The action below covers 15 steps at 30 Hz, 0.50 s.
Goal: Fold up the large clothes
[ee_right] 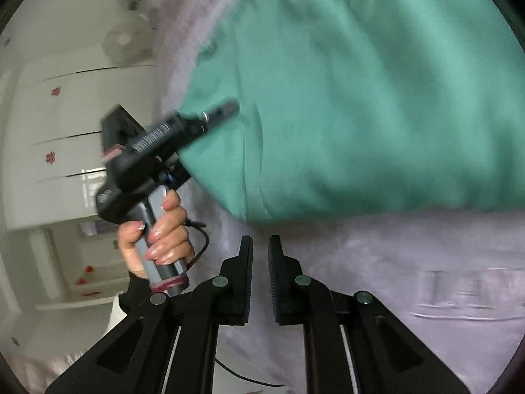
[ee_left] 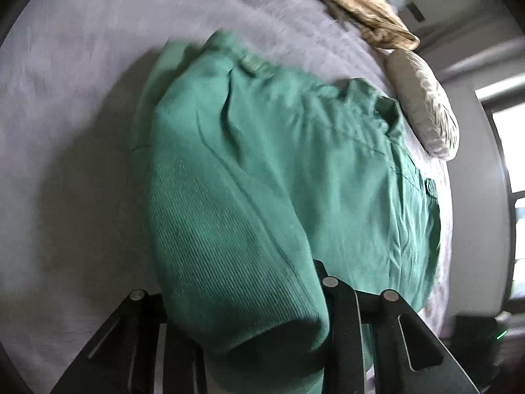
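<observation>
One green garment, two grippers, one bed.

One green garment (ee_left: 279, 164) lies on one bed (ee_left: 72, 105) covered in pale lilac. At the bed's far edge are one beige crumpled cloth (ee_left: 357, 3) and one pale pillow (ee_left: 423, 105). Two grippers show: the left gripper (ee_left: 249, 295), with one hand (ee_right: 157, 239) on its handle, and the right gripper (ee_right: 261, 262) with its two fingers (ee_right: 244, 275) a little apart. One window (ee_left: 512, 170) is in view.
</observation>
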Tool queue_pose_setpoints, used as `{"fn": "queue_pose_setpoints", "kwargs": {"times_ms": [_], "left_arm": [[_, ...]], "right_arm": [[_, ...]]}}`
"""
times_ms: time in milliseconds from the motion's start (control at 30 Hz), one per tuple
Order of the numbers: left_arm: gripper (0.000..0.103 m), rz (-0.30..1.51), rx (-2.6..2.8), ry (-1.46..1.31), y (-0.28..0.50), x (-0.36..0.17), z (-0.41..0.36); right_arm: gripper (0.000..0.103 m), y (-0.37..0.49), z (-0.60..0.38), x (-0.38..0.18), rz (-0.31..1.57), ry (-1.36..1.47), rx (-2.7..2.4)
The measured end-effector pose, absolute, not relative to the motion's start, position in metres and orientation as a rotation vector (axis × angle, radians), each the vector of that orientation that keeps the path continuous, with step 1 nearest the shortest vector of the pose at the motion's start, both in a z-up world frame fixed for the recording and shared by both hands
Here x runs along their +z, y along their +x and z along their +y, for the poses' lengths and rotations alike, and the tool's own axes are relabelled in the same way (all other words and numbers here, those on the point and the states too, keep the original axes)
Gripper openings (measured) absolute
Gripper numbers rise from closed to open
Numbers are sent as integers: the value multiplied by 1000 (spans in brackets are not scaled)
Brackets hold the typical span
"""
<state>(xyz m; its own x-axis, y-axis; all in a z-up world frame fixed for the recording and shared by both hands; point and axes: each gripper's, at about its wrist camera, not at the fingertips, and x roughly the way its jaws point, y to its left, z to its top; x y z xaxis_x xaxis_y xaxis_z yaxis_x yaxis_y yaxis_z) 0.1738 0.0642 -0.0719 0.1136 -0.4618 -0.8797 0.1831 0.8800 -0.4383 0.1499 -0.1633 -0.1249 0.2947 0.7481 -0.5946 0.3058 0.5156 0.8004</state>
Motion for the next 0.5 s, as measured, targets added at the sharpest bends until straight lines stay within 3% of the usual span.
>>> {"fn": "queue_pose_setpoints", "kwargs": {"times_ms": [100,200,333,500], "left_arm": [[33,1311,-496,-159,171,-46,47],[33,1265,-510,-126,169,-19,27],[33,1209,-572,-3,151,13,-30],[33,1076,-686,240,113,44,-132]], "right_arm": [[10,151,-204,-103,1170,934,219],[7,163,-222,-130,1190,885,119],[4,175,-213,-188,1275,939,136],[4,147,-247,-175,1188,1088,205]]}}
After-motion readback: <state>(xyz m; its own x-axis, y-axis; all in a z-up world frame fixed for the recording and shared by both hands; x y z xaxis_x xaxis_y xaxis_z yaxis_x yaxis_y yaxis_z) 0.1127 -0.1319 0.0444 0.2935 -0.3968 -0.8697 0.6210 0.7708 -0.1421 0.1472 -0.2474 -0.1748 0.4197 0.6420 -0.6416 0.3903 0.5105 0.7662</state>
